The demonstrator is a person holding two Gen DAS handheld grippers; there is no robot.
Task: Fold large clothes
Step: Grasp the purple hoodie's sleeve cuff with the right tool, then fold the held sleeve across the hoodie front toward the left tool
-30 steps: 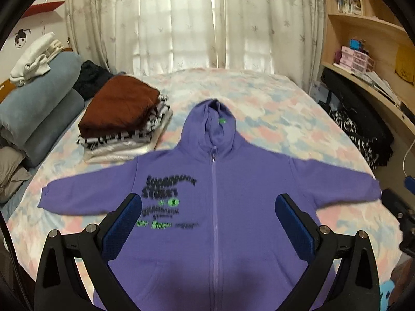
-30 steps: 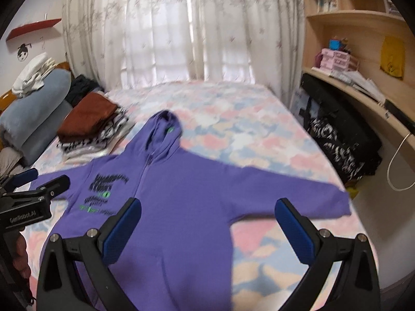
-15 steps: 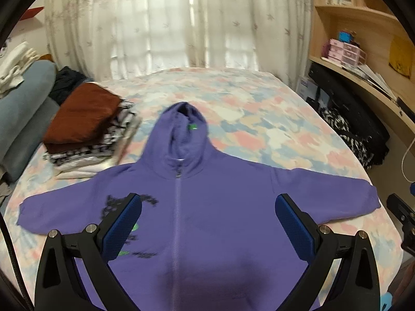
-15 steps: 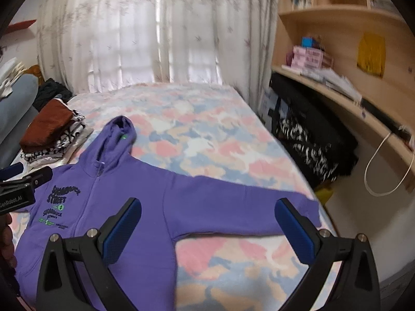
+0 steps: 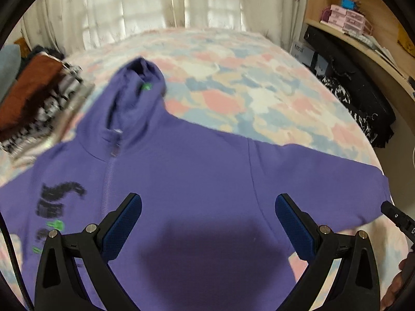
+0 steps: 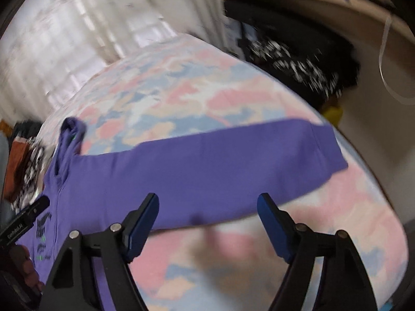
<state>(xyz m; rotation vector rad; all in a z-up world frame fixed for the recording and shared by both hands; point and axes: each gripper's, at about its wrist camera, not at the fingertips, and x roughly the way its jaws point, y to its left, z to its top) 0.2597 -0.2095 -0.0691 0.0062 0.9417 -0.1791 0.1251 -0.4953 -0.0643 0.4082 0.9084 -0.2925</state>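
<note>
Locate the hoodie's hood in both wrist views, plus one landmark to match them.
Left wrist: the hood sits upper left of centre, above the zipper, pointing toward the curtains.
Right wrist: the hood is small at the left edge, mid-height, left of the outstretched sleeve.
Shared landmark: the folded clothes stack with the brown top, left of the hood in both views.

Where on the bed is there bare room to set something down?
Bare bedspread lies between the purple hoodie and the curtains, and below its sleeve in the right wrist view. The side by the folded clothes stack is crowded.
</note>
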